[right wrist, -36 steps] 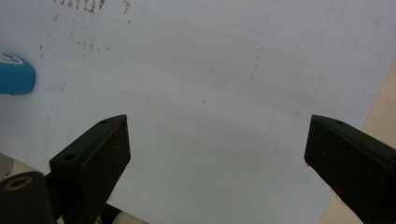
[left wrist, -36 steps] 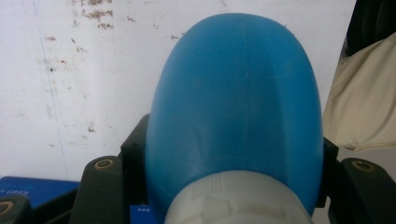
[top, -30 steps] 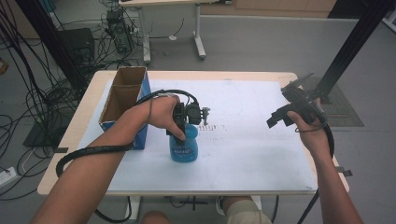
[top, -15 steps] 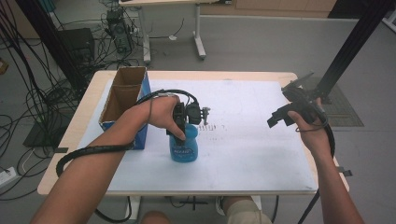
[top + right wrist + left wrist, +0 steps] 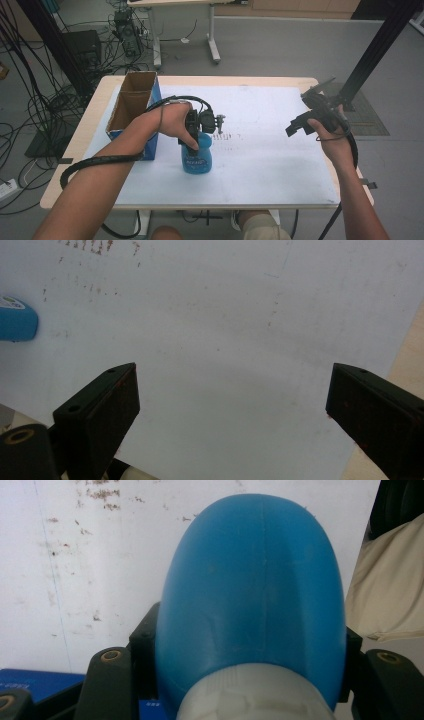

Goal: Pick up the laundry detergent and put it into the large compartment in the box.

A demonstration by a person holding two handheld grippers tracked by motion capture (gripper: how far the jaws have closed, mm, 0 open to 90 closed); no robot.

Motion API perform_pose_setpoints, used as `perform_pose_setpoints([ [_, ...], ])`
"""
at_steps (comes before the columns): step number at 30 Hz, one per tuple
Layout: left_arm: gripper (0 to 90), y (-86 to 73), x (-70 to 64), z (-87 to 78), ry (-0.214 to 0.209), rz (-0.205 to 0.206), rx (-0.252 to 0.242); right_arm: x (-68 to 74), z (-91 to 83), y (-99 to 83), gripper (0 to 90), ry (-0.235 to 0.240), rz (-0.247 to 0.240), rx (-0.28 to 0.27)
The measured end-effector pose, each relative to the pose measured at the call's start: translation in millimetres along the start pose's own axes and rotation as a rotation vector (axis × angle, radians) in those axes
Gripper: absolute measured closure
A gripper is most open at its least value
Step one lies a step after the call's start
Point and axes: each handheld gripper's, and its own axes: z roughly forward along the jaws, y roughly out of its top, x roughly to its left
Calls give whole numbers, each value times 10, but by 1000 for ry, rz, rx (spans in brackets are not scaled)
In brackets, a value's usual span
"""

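High view showed the left gripper (image 5: 196, 134) clamped on the blue bottle (image 5: 197, 158) standing on the white table (image 5: 280, 165), right gripper (image 5: 300, 125) spread and idle, so any move to the cardboard box (image 5: 131, 107) remained undone.

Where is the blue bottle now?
In the high view the blue bottle stands on the white table sheet, left of centre, just right of the cardboard box, with the left gripper shut on it.
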Motion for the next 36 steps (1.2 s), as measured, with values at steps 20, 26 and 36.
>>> perform_pose_setpoints([
  [20,382,0,3,0,-1,1,0,37,4,15,67,-4,-7,2],
  [26,381,19,8,-2,-4,1,8,38,5,17,67,-5,-5,2],
  [36,382,22,15,-3,-7,0,10,42,-2,23,67,-6,-7,2],
])
